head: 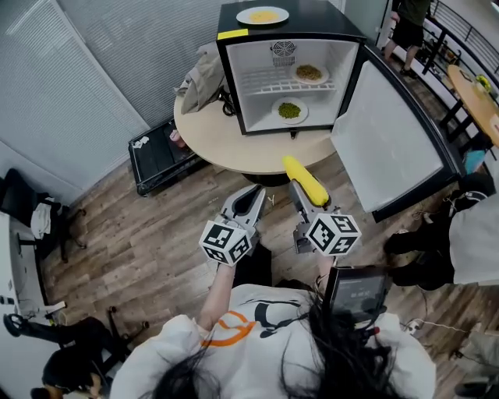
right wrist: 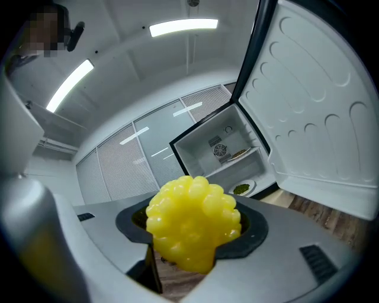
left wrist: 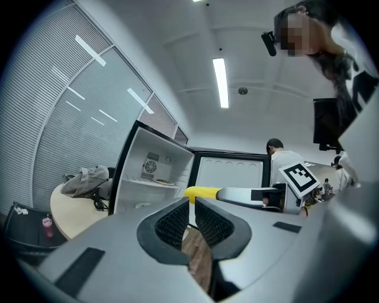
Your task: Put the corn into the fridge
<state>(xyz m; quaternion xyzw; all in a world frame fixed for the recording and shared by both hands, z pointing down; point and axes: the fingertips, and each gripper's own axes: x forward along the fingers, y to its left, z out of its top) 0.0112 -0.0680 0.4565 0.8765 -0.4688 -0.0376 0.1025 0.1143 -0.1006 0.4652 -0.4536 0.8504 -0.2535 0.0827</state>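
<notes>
A yellow corn cob [head: 306, 179] sticks forward out of my right gripper [head: 306, 195], which is shut on it just short of the round table's [head: 210, 140] front edge. In the right gripper view the cob [right wrist: 192, 219] fills the space between the jaws of that gripper [right wrist: 192, 239]. The black mini fridge [head: 234, 78] stands on the table with its door [head: 386, 140] swung open to the right. My left gripper [head: 251, 201] hangs beside the right one, shut and empty [left wrist: 191, 204]. The left gripper view shows the corn [left wrist: 200, 192] to its right.
Inside the fridge, one plate of food [head: 309, 73] sits on the shelf and a plate of green food [head: 289, 111] sits below. Another plate [head: 262, 15] lies on top. A grey bag [head: 203, 78] rests left of the fridge. A black cart [head: 160, 152] stands beside the table, and people sit at the right [head: 468, 234].
</notes>
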